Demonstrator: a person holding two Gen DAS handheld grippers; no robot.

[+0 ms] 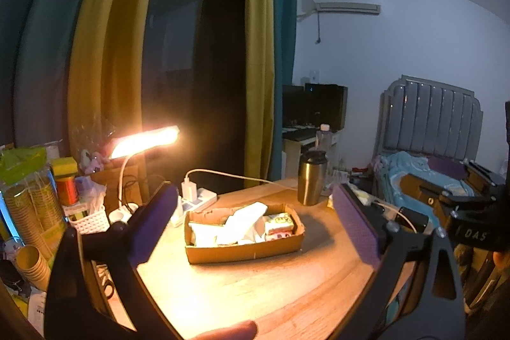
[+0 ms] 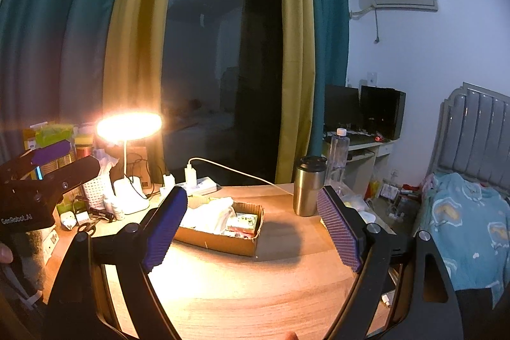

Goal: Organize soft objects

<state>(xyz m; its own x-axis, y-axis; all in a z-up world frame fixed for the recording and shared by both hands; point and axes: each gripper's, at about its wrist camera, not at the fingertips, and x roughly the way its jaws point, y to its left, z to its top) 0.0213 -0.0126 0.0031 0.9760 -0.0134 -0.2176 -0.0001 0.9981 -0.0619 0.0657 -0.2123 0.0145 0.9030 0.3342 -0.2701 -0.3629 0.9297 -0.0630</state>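
A shallow cardboard box sits on the wooden table. It holds white tissues and small printed tissue packs. My left gripper is open and empty, held above the table in front of the box. My right gripper is open and empty, also in front of the box. The left gripper's body shows at the left edge of the right wrist view.
A lit desk lamp stands at the back left beside a power strip with a white cable. A steel tumbler stands back right. Paper cups and clutter fill the left. A bed lies to the right.
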